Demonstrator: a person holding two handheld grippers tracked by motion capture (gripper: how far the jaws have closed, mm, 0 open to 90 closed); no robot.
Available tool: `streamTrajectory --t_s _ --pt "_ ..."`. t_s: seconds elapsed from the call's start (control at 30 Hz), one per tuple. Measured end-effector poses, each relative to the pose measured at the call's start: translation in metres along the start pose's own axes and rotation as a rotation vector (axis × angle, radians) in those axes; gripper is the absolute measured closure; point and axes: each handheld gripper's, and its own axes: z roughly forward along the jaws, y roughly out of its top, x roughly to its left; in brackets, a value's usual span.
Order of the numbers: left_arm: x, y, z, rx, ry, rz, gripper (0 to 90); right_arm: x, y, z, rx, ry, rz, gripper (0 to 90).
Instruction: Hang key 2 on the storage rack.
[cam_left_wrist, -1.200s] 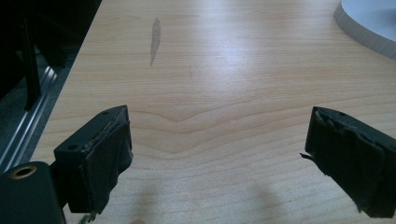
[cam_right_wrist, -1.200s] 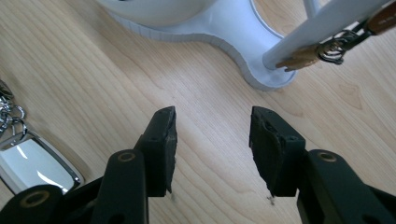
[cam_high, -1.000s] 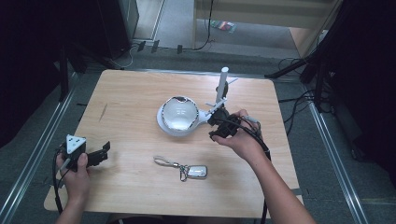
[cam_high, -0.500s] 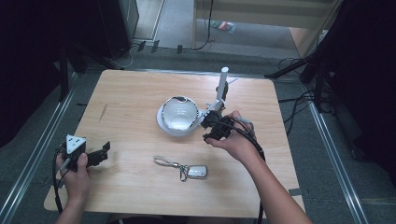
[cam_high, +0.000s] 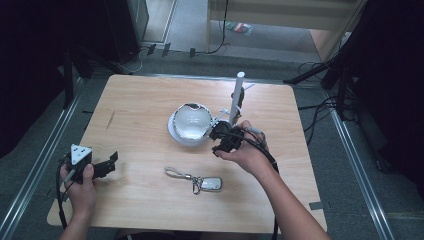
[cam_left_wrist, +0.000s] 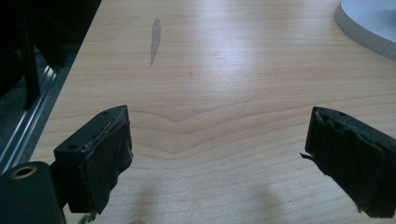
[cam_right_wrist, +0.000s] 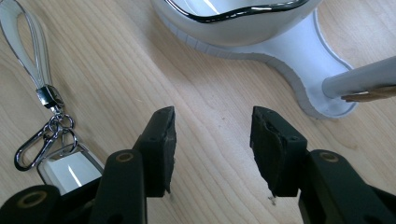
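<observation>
A white bowl-shaped holder (cam_high: 190, 122) with a chrome rim sits mid-table on a white base with an upright post (cam_high: 236, 95). A key fob with strap and clips (cam_high: 196, 180) lies in front of it on the wooden table (cam_high: 130, 110). My right gripper (cam_high: 216, 139) hovers just right of the bowl, jaws apart with bare wood between them (cam_right_wrist: 212, 144); the key fob (cam_right_wrist: 56, 140) lies to its left and the bowl (cam_right_wrist: 233, 18) ahead. My left gripper (cam_high: 107, 164) rests at the table's left front, wide open (cam_left_wrist: 217, 158) over bare wood.
The white base edge (cam_left_wrist: 369, 23) shows at the far right of the left gripper view. A dark streak (cam_left_wrist: 154, 39) marks the wood. Metal rails (cam_high: 37, 165) run along both table sides; cables lie on the floor behind.
The right hand has drawn its gripper slightly toward the table front, away from the post. The left hand has stayed where it was.
</observation>
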Motion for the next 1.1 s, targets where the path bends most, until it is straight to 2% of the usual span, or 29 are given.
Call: streamTrajectory --t_s 1.1 --pt "0.000 0.000 0.000 -0.001 0.000 -0.002 7.5 0.030 0.006 0.022 0.025 0.079 -0.066 52.4"
